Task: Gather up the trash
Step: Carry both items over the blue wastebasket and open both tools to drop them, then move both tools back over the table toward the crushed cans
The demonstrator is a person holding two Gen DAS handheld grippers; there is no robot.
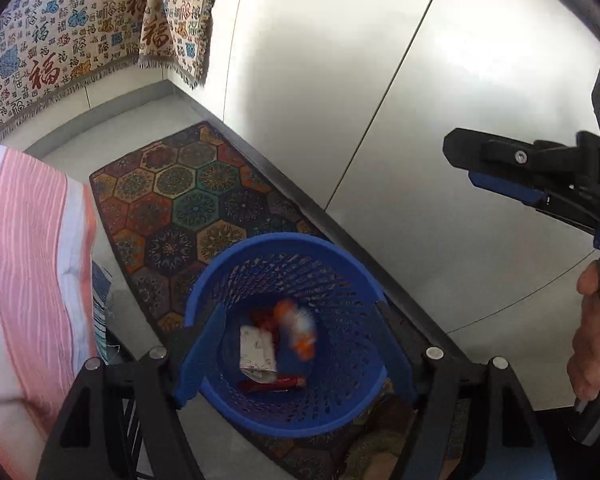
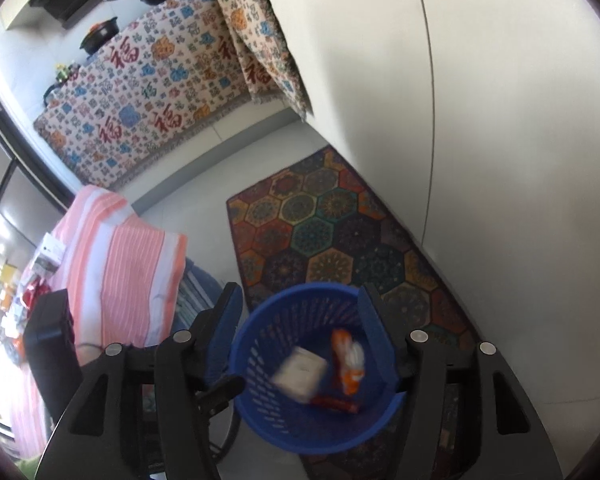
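A blue perforated plastic basket [image 1: 260, 404] stands on a patterned mat and also shows in the right wrist view [image 2: 260, 412]. Inside lie a white packet [image 1: 256, 354], a red wrapper [image 1: 276, 384] and a blurred orange-and-white wrapper [image 1: 300, 330], seen in the right wrist view too [image 2: 348, 364]. My left gripper [image 1: 300, 344] is open and empty, directly above the basket. My right gripper [image 2: 300, 320] is open and empty above it as well; it shows in the left wrist view [image 1: 500, 160] at the upper right.
A hexagon-patterned mat [image 1: 172, 200] lies along a white cabinet front [image 1: 420, 120]. A pink striped cloth [image 2: 116, 264] covers a table at the left. A patterned cloth [image 2: 140, 92] drapes the far counter, with pans on it.
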